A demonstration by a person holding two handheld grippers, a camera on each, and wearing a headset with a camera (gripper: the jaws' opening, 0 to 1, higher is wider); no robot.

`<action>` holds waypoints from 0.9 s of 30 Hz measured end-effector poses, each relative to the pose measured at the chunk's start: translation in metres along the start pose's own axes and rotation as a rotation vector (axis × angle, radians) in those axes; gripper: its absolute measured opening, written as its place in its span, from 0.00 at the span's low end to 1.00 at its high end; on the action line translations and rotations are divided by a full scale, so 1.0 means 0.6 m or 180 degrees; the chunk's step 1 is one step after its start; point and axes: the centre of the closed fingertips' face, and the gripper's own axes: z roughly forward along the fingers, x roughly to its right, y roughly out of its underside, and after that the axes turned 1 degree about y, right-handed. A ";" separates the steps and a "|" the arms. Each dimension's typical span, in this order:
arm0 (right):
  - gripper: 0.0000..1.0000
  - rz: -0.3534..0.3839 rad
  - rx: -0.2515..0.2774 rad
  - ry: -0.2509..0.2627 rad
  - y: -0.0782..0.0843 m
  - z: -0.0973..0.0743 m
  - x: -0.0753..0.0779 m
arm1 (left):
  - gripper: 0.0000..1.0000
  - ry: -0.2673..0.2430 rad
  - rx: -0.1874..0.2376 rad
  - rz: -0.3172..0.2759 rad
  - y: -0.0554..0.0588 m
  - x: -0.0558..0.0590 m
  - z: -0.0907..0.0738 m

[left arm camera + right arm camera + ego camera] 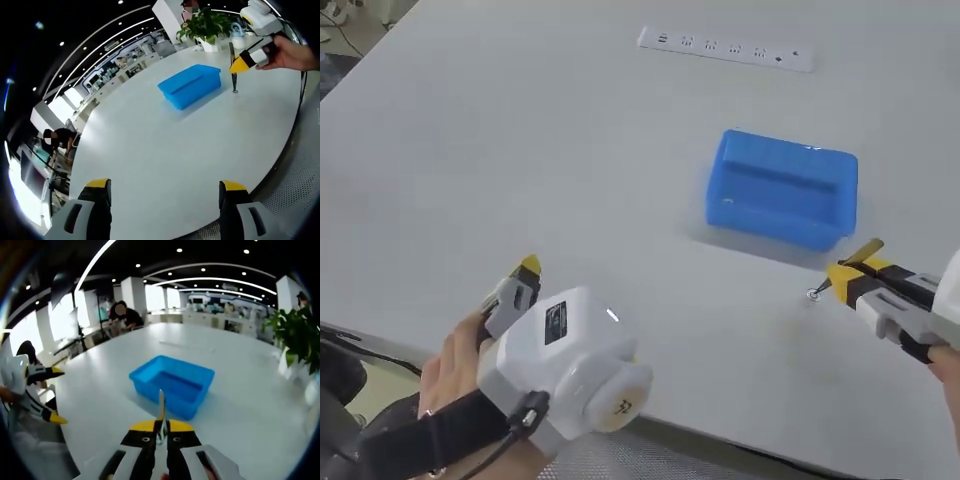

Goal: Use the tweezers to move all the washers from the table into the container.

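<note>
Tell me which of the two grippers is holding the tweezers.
The right gripper: its jaws are shut on the tweezers, tip down by the blue container. The left gripper has its jaws apart, holding nothing.

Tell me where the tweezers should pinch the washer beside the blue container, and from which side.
Pinch the washer at its rim, probably one tip inside the hole and one outside, coming steeply from above. It lies flat on the table, so no edge stands up. The tweezers in the right gripper point down at it.
</note>
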 end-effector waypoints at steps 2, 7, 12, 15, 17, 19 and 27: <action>0.03 0.0002 0.0023 0.0008 -0.006 -0.001 0.002 | 0.92 0.0008 -0.0002 -0.0014 0.001 0.000 0.000; 0.04 -0.0040 0.0090 0.0009 -0.027 -0.004 0.003 | 0.95 0.0082 0.0028 -0.0069 -0.001 0.006 -0.002; 0.04 -0.0116 0.0195 0.0005 -0.059 -0.006 0.004 | 0.99 0.0191 0.0092 -0.0150 -0.007 0.013 -0.003; 0.04 -0.0171 0.0248 -0.0006 -0.076 -0.004 0.004 | 0.99 0.0255 0.0135 -0.0156 -0.011 0.017 -0.006; 0.04 -0.0209 0.0266 -0.0012 -0.084 -0.002 0.004 | 1.00 0.0330 0.0141 -0.0181 -0.013 0.023 -0.006; 0.04 -0.0237 0.0294 -0.0028 -0.094 0.001 0.004 | 1.00 0.0471 0.0183 -0.0177 -0.018 0.036 -0.008; 0.04 -0.0306 0.0393 -0.0071 -0.125 0.012 0.001 | 1.00 0.0784 0.0347 -0.0338 -0.036 0.058 -0.019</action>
